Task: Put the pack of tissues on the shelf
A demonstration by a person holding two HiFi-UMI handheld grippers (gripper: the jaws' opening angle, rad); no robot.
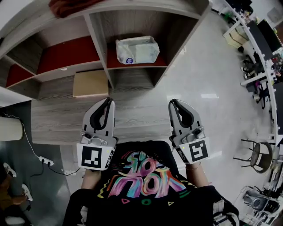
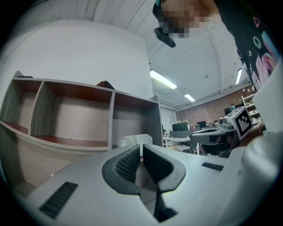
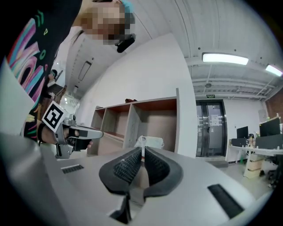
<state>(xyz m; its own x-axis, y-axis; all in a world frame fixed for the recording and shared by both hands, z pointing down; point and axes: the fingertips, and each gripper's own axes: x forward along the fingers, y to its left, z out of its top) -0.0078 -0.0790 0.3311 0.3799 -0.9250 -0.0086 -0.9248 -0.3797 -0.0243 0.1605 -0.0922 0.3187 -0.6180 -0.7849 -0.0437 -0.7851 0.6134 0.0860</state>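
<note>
The pack of tissues (image 1: 137,50), white in crinkled plastic wrap, lies in the right-hand compartment of the wooden shelf (image 1: 97,35), on a red board. It also shows small beyond the jaw tips as the tissue pack (image 2: 135,140) and the tissue pack (image 3: 150,142). My left gripper (image 1: 108,100) and right gripper (image 1: 172,102) are held side by side close to the body, well back from the shelf. The left gripper (image 2: 141,148) has its tips together with nothing between them. The right gripper (image 3: 142,150) also has its tips meeting and holds nothing.
A tan box (image 1: 90,84) lies in the lower middle compartment. A dark red cloth (image 1: 70,5) sits on top of the shelf. A power strip (image 1: 46,161) and cable lie on the floor at the left, a round chair (image 1: 261,154) and desks stand at the right.
</note>
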